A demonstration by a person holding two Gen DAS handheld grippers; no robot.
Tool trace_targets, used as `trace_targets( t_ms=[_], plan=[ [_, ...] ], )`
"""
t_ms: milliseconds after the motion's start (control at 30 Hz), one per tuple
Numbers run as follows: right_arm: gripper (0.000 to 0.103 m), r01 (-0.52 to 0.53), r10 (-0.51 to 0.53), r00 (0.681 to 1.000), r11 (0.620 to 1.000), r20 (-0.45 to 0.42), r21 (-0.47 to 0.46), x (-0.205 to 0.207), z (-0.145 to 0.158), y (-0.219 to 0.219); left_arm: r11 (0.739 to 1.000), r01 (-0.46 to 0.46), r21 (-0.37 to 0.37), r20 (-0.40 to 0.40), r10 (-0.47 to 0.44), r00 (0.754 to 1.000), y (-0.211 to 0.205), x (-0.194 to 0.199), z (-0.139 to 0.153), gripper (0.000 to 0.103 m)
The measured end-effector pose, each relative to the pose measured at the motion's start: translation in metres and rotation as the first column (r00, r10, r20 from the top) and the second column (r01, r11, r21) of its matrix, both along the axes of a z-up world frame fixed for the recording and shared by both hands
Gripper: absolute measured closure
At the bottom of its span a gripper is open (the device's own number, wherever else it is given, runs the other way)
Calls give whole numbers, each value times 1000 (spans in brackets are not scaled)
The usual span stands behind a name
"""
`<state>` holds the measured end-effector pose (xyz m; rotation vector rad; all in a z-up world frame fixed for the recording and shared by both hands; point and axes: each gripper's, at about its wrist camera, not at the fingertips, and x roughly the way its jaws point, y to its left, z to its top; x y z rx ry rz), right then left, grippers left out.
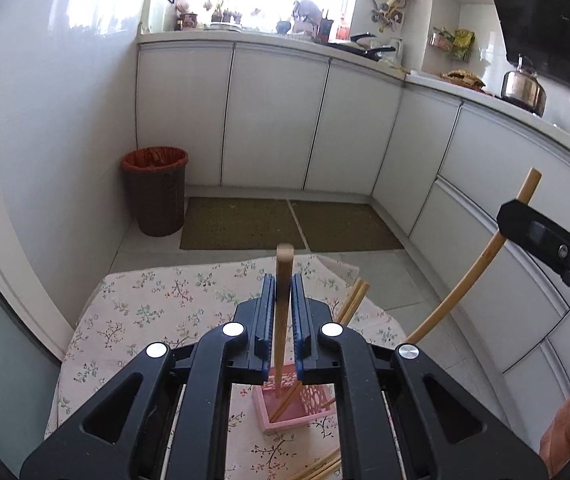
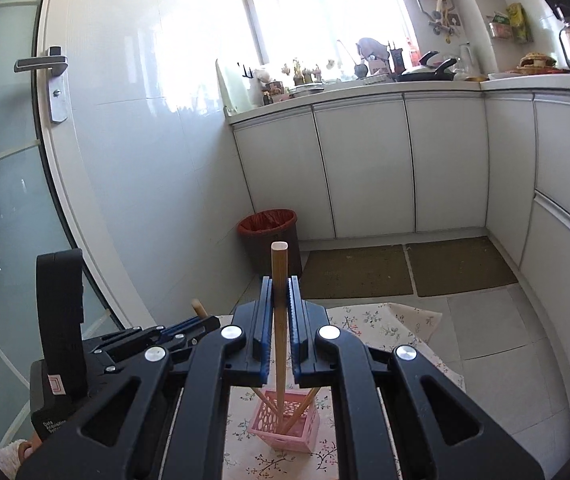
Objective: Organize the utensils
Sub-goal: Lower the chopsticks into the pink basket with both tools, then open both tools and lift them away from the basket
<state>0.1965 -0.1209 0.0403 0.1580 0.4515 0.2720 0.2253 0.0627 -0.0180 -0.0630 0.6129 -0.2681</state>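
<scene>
We see a pink lattice holder (image 2: 285, 426) upright on the floral worktop, chopsticks leaning inside. One bamboo chopstick (image 1: 283, 312) stands upright over it; loose chopsticks (image 1: 355, 300) lie beyond, perhaps two.

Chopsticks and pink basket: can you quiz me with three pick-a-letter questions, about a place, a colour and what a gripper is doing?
1. Where does the pink basket stand? A in a sink; B on the flowery tablecloth; C on a chair.
2. What colour is the trash bin's liner? A blue; B green; C orange-red.
3. The right gripper is: A shut on a chopstick; B wide open, empty; C holding a spoon.
Answers: B, flowers show under it; C, its rim looks orange-red; A, the chopstick sits pinched between its jaws.
</scene>
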Motion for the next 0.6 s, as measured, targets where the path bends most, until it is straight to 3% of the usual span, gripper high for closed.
trace_targets(
  t_ms=[33, 100, 300, 600],
  plan=[
    [96, 0, 0, 1000, 1000, -2, -2, 1, -5, 2, 1000, -9, -6, 3, 9, 1000, 3, -2, -1, 71],
    [96, 3, -3, 1000, 1000, 2, -9, 3, -12, 4, 998, -43, -45, 43, 45, 998, 16, -9, 8, 60],
    [96, 19, -18, 1000, 999, 25, -30, 7, -21, 15, 983, -122, -135, 128, 139, 982, 49, -31, 45, 59],
    [95, 22, -21, 1000, 998, 12, -59, 12, -54, 40, 969, -216, -117, 112, 229, 967, 67, -34, 44, 52]
  ],
)
